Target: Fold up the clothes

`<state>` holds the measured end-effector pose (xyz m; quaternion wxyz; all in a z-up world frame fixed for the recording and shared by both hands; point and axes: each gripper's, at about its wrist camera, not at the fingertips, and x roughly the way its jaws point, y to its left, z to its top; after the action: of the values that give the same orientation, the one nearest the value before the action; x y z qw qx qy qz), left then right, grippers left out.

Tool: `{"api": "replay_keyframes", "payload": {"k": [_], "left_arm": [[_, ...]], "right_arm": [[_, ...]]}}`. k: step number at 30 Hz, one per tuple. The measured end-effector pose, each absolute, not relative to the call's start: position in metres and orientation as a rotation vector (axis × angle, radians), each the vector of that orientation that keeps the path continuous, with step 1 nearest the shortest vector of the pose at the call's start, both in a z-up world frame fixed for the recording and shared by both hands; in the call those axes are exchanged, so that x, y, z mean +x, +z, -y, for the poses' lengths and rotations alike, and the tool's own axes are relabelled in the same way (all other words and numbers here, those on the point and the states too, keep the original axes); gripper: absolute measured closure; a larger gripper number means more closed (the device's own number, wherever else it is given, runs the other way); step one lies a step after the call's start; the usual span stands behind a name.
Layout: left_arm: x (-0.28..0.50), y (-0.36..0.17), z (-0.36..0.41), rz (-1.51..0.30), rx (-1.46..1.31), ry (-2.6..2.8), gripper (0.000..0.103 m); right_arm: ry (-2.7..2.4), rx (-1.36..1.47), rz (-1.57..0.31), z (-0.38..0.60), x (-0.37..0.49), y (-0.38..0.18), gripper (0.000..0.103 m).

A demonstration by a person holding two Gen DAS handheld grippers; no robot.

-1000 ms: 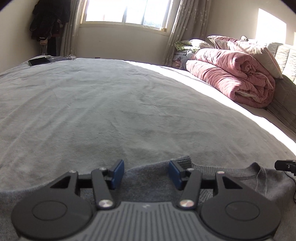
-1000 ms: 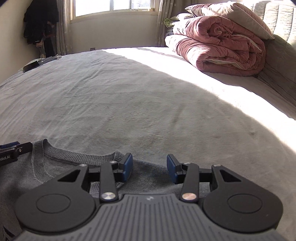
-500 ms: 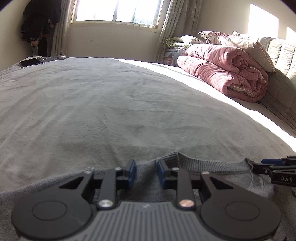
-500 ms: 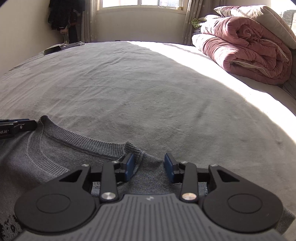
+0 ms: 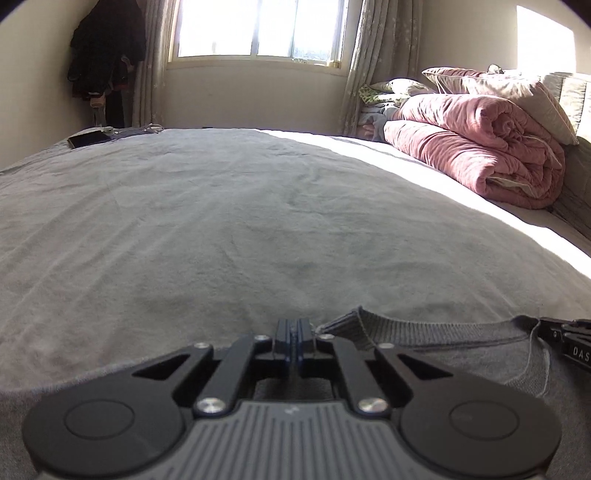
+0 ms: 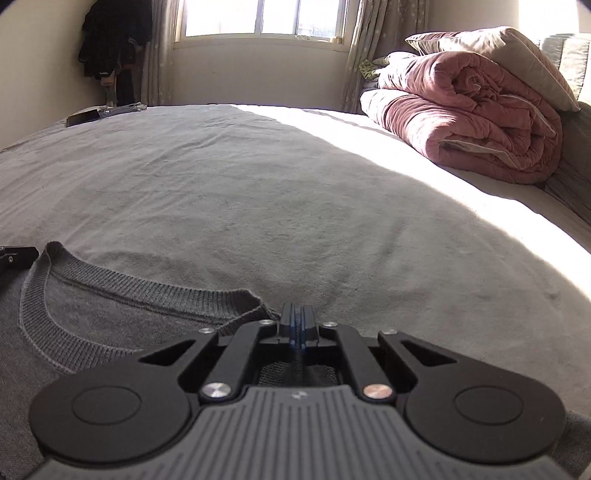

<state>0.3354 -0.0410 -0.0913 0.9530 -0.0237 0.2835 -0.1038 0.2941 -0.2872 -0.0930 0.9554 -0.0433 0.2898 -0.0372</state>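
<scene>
**Both shoulders pinched, ready to lift**

My left gripper [image 5: 295, 334] has its blue pads pressed together on the shoulder edge of the grey sweater [image 5: 461, 354], just left of the ribbed collar [image 5: 373, 323]. My right gripper [image 6: 297, 321] is clamped the same way on the other shoulder, where the collar rib ends; a ridge of knit shows bunched between its fingers behind the pads. The sweater lies flat on the near edge of the bed [image 5: 258, 221], neckline facing the window [image 5: 258, 27], with most of its body below and behind me, out of frame.

I judge this to be the grasp that opens a fold: both top corners are held and nothing is doubled over yet. The next move calls for raising both hands together, evenly, keeping the shoulder line taut so the knit does not sag or slip from either pinch.

The right view shows nearly the whole curve of the collar and the tip of my left gripper at its far left edge. The left view shows only the collar's near end, plus the right gripper poking in at the right edge. A rolled pink quilt [image 6: 472, 110] sits well apart by the headboard.
</scene>
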Motion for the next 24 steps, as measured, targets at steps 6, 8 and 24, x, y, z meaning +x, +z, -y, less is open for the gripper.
{"api": "replay_keyframes", "payload": {"k": [6,8,24], "left_arm": [[0.334,-0.091,0.038,-0.586,-0.056,-0.210,0.095],[0.333,-0.091,0.038,-0.589,-0.065,-0.213,0.088],[0.311,-0.061,0.067,-0.662,-0.133,-0.395,0.022]], "right_arm": [[-0.091,-0.113,-0.589,0.285,0.291,-0.094,0.089],[-0.104,-0.134,-0.587,0.281,0.290,-0.095,0.088],[-0.107,-0.146,-0.667,0.335,0.252,-0.042,0.036]]}}
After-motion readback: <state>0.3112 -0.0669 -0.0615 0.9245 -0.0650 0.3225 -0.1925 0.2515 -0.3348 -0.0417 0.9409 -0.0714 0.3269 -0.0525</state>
